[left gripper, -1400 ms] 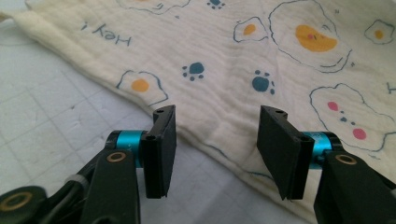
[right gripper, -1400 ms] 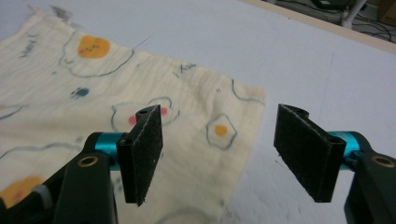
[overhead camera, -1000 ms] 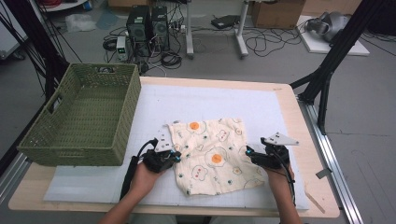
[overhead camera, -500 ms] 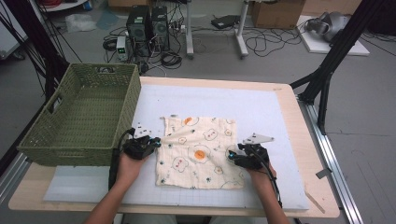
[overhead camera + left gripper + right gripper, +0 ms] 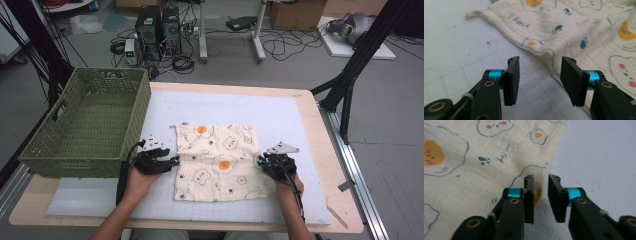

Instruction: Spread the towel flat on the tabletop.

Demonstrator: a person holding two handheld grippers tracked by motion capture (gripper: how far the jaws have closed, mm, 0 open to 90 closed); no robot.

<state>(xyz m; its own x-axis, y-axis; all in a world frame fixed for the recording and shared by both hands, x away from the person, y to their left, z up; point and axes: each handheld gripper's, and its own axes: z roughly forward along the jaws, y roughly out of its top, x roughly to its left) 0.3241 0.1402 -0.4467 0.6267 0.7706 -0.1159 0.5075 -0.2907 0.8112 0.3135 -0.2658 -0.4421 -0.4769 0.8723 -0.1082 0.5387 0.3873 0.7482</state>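
A cream cloth (image 5: 217,162) printed with fried eggs and paw marks lies spread flat on the white mat (image 5: 285,117). My left gripper (image 5: 172,161) sits at the cloth's left edge. In the left gripper view this gripper (image 5: 540,75) stands wide open, and the cloth (image 5: 579,30) has a slightly raised edge just past the gap. My right gripper (image 5: 261,162) is at the cloth's right edge. In the right gripper view it (image 5: 541,195) is open by a narrow gap, with the hem of the cloth (image 5: 474,170) lying loose between the jaws.
A green woven basket (image 5: 82,167) stands on the left part of the table, close to my left hand. The wooden table edge (image 5: 327,150) runs along the right of the mat. Computers and cables lie on the floor beyond.
The cloth was rumpled and farther right a second ago. It has been drawn left and now lies flat. Both grippers moved left with it.
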